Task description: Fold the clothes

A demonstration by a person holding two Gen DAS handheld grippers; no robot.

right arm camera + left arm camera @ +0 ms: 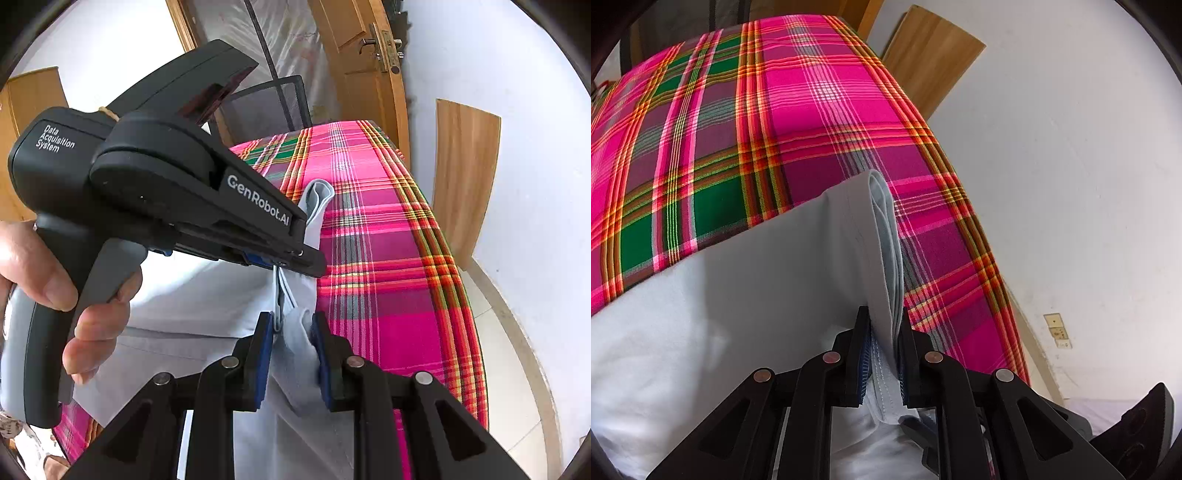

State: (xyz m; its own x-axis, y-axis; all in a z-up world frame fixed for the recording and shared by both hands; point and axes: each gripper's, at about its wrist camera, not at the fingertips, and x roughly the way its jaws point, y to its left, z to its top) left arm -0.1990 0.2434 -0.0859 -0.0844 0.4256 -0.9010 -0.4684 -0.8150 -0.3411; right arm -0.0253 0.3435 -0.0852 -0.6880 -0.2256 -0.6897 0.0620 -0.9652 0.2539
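Both of my tools meet over the pink plaid surface (820, 122) by white walls (1071, 147): left hand-held gripper (882, 354) pinching the pale garment (768, 266), right hand-held gripper (291, 354) spread loosely around its fold.

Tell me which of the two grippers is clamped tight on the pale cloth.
The left gripper: its pads squeeze the folded edge of the pale cloth. The right gripper has a gap at its pads, cloth loose between them.
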